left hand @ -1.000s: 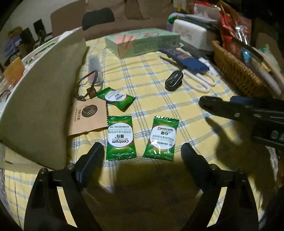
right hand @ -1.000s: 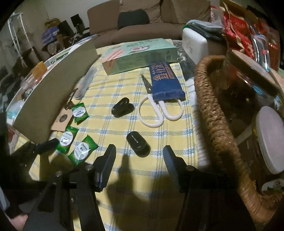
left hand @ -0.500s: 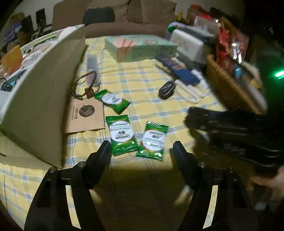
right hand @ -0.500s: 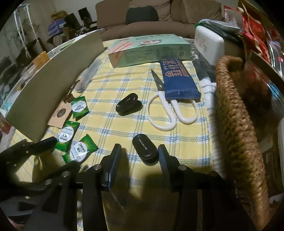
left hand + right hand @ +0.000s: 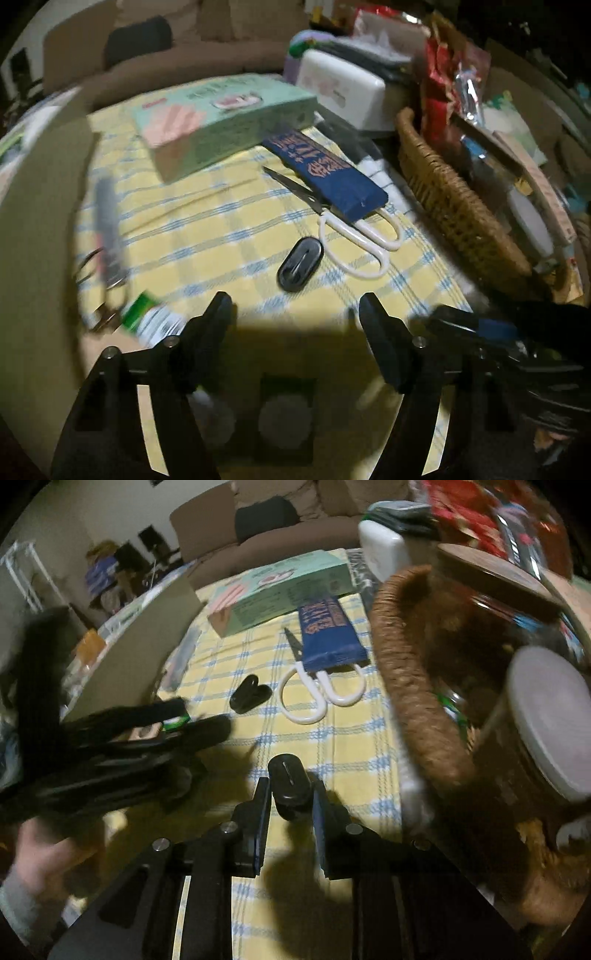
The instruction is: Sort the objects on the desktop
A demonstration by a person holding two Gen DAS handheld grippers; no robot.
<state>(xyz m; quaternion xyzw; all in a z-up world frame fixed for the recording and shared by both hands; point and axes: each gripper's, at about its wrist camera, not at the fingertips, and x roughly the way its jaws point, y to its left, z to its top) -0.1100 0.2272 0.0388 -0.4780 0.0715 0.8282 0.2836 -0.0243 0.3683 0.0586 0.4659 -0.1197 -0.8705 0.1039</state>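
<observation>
Your right gripper (image 5: 290, 797): jaws closing around black clip (image 5: 289, 783), ready for lifting off worktop (image 5: 354, 753). Left gripper (image 5: 295, 314): jaws wide, narrowing, empty.

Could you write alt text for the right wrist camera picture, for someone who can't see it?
The right tongs are closing around a small black clip on a yellow checked tablecloth. Farther back lie a second black clip, white-handled scissors under a blue packet and a green box. A wicker basket fills the right; the blurred left tongs enter from the left.
</observation>
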